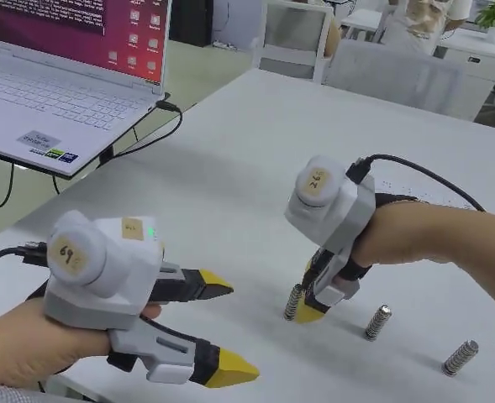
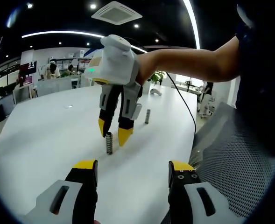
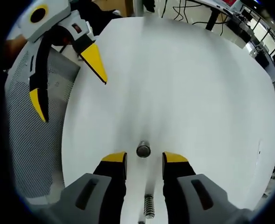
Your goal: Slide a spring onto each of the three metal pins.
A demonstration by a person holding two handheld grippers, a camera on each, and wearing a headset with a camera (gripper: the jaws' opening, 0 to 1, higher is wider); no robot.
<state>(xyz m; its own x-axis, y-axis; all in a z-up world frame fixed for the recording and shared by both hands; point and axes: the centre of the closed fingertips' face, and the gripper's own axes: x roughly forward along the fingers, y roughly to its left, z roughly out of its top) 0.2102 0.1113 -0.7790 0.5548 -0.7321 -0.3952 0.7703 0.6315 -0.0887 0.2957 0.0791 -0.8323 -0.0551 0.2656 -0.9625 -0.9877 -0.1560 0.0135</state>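
Your right tongs (image 3: 144, 156) hang open around the spring (image 1: 293, 302) on its pin (image 3: 143, 150), left tongs (image 1: 243, 329) open and empty. Looks like the seating step; lift off straight, no snagging.

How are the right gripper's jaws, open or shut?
Open. On the right gripper, the yellow tips stand apart, one on each side of the pin, with gaps between.

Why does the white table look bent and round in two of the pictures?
Left gripper view: a fisheye lens curves the table and the ceiling lights. Right gripper view: same bulge, with the table edge bowed. Head view: the table edges look straight.
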